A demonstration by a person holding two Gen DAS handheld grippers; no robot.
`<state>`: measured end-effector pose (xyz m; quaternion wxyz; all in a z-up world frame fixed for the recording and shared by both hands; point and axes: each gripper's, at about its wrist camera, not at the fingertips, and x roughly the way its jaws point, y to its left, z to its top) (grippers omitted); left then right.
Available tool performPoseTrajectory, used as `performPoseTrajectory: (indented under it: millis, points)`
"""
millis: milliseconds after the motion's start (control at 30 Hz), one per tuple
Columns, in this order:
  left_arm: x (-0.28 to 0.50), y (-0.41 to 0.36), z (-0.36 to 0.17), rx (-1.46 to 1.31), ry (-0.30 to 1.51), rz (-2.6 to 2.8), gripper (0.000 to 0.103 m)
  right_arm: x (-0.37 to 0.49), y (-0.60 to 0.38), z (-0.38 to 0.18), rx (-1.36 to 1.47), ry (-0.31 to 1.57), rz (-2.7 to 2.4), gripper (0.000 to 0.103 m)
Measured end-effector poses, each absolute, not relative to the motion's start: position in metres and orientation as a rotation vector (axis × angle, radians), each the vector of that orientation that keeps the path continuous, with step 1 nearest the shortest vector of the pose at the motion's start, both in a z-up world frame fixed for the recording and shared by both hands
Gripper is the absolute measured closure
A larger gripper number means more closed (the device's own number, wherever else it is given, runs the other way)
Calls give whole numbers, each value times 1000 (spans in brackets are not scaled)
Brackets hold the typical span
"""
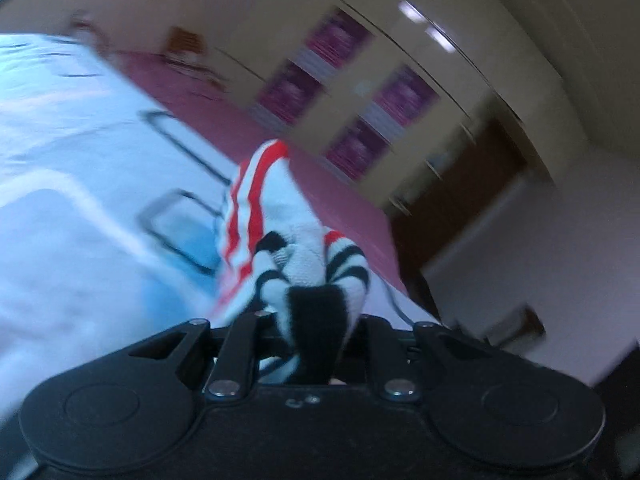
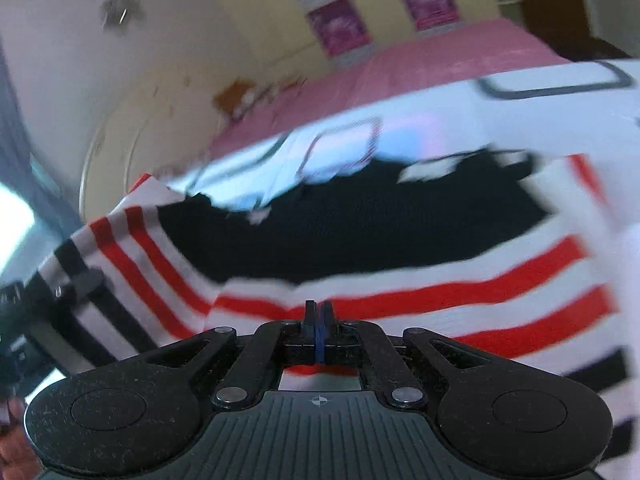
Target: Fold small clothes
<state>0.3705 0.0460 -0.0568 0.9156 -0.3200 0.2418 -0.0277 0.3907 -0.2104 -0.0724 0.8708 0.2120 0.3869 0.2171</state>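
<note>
Both grippers have a piece of the same striped garment (image 2: pixel 400 240), a white knit thing with red and black stripes and a big black patch in the middle. It's lifted off the bed (image 1: pixel 80 160), which has a pale sheet with dark rectangle outlines and a pink cover (image 2: pixel 420 64) further back.

The left gripper (image 1: pixel 308 320) is rolled over a fair bit, so the whole room looks tilted in its view. It points somewhat downward, and its jaws are clamped on a bunched-up black-striped edge of the garment, with fabric stuffed right between them and a red-striped fold sticking up beyond.

The right gripper (image 2: pixel 319 316) also angles down toward the bed. Its jaws are pressed together on the garment's red-striped edge, pinching just a thin layer. From its camera the cloth stretches out to the left, where the other gripper (image 2: pixel 72 284) shows at the far corner.

Everything is pretty blurry. A wardrobe (image 1: pixel 360 92) with purple panels stands behind the bed.
</note>
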Motion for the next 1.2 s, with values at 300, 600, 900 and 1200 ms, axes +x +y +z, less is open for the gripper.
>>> performPoseTrajectory:
  millis: [300,600,900,1200]
  points:
    - [415,-114,-86,-545,693,-252,87,380,-347,-60,647,780,341,103]
    - [377,-102,-55,-417,724,-293,69,378,-372,-53,688,799,453,55]
    - [423,-50,-95,-344,842,-171,78,389,-356,-74,726,953,426,51]
    - [430,-51,-99,-273,838,-207,78,421,-315,-75,452,957,395,70]
